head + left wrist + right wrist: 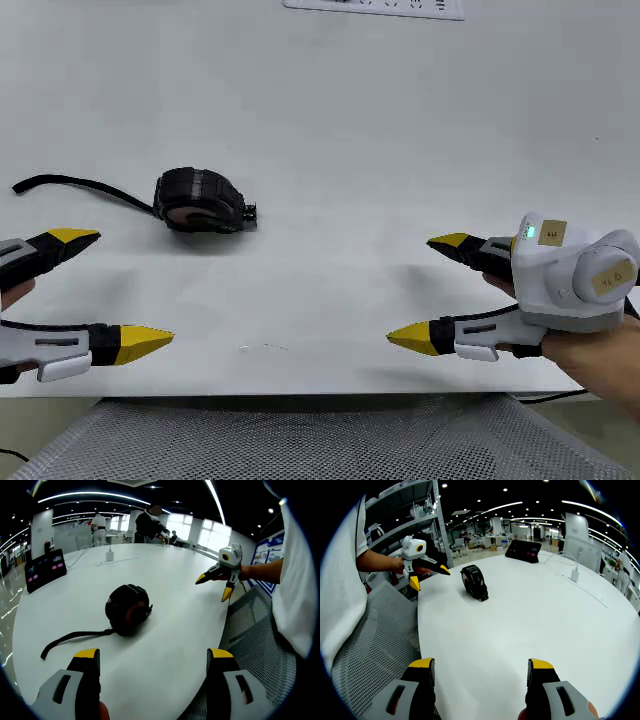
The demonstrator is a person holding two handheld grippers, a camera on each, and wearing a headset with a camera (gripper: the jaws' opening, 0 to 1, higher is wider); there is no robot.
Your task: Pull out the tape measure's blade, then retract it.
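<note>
A black tape measure (200, 201) lies on the white table, its black wrist strap (75, 185) trailing to the left and its blade tip at its right end. It sits just ahead of my left gripper (152, 655), centred in the left gripper view as the tape measure (128, 609). My left gripper (118, 288) hovers open, below and left of the tape measure, holding nothing. My right gripper (428, 290) is open at the right, well apart from it, with nothing between its yellow-tipped fingers. In the right gripper view the tape measure (473, 580) lies far ahead of my right gripper (481, 667).
The white table (340, 130) has a rounded near edge, with a grey mesh chair seat (320, 440) below it. A white power strip (375, 6) lies at the far edge. A dark tablet (522, 549) and a white charger with cable (575, 575) rest farther off. People stand beyond the table.
</note>
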